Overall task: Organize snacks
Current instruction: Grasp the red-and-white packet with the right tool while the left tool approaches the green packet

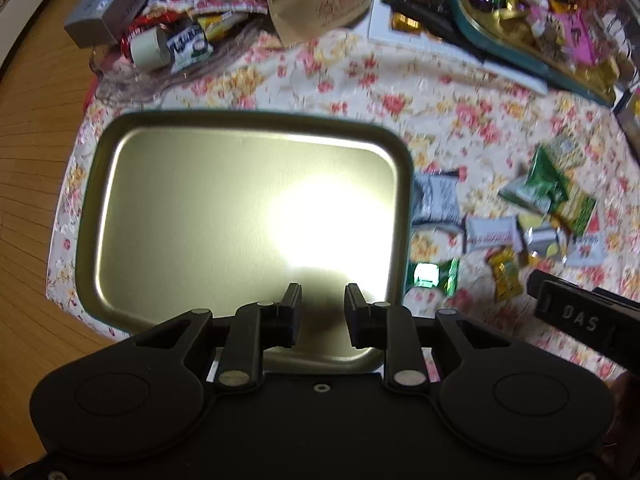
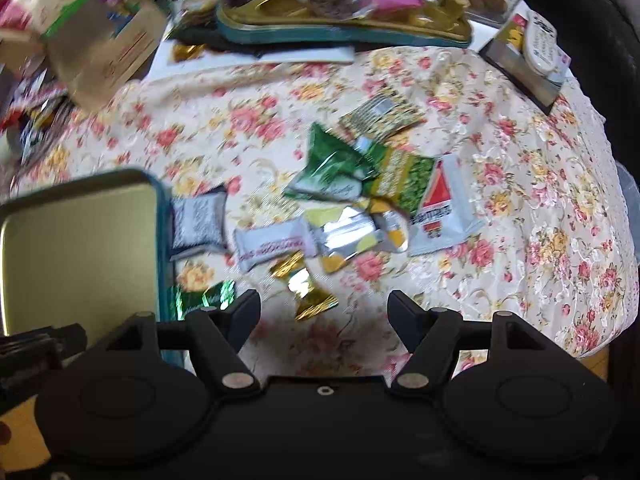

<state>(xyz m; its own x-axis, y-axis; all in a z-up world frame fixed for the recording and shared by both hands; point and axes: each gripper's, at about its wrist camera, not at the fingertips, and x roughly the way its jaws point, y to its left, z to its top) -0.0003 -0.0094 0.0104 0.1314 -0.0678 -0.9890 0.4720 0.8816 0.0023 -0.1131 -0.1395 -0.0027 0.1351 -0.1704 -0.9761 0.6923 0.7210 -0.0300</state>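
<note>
Landmark: empty metal tray (image 1: 192,216), teal-rimmed, on a floral tablecloth (image 1: 400,92).

L gripper (image 1: 323,312) hangs over the tray's near edge, pointing down. Jaws stand a narrow gap apart w/ nothing between them.

R gripper (image 2: 324,308) is just right of the tray, above bare cloth. Jaws wide apart, nothing held.

Snacks lie loose on the cloth right of the tray:
- grey-white patterned packet (image 2: 198,222), touching the tray's right rim
- white bar wrapper (image 2: 272,246), beside that
- gold-foil candy (image 2: 308,290), nearest the R gripper
- green foil candy (image 2: 208,298), against the tray's lower right corner
- green packets (image 2: 336,164) and a white sachet w/ red triangle (image 2: 440,208), farther right, overlapping

Beyond the tray: a second tray (image 2: 344,36) heaped w/ sweets; labels too blurred to read, approx. chocolates.
</note>
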